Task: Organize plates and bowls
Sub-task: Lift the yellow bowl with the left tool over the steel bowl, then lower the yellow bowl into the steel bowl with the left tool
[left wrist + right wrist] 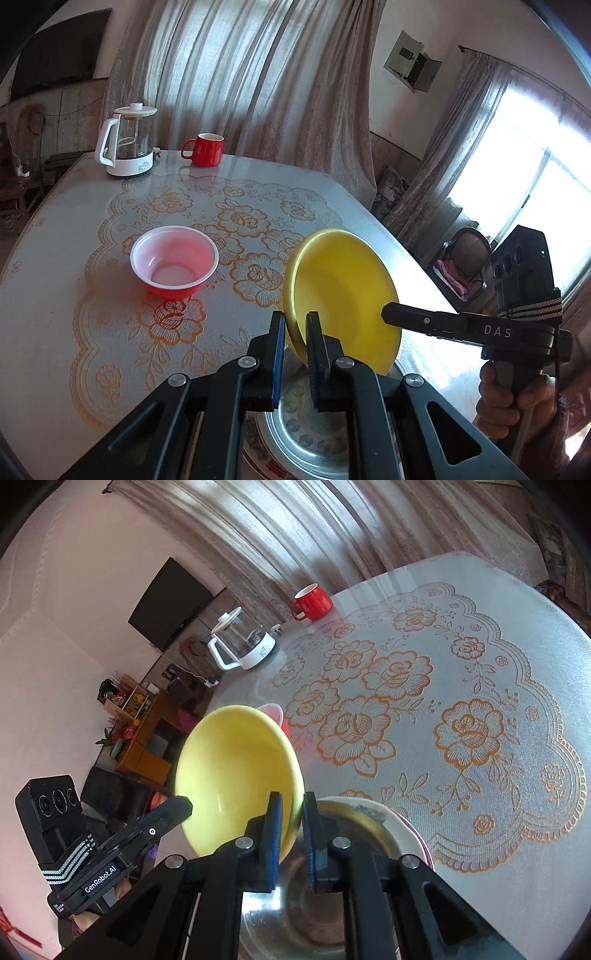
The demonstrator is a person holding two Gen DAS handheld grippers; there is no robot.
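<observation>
Bright window (524, 173) glare; fisheye edges dark, bent

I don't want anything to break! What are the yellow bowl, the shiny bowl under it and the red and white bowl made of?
The yellow bowl looks like smooth plastic or melamine: even colour, soft sheen.

The shiny bowl looks like metal, probably stainless steel: grey and mirror-like.

The red and white bowl seems thin plastic: light glows pink through its wall.

None looks like glass, though I can't be sure.
</observation>
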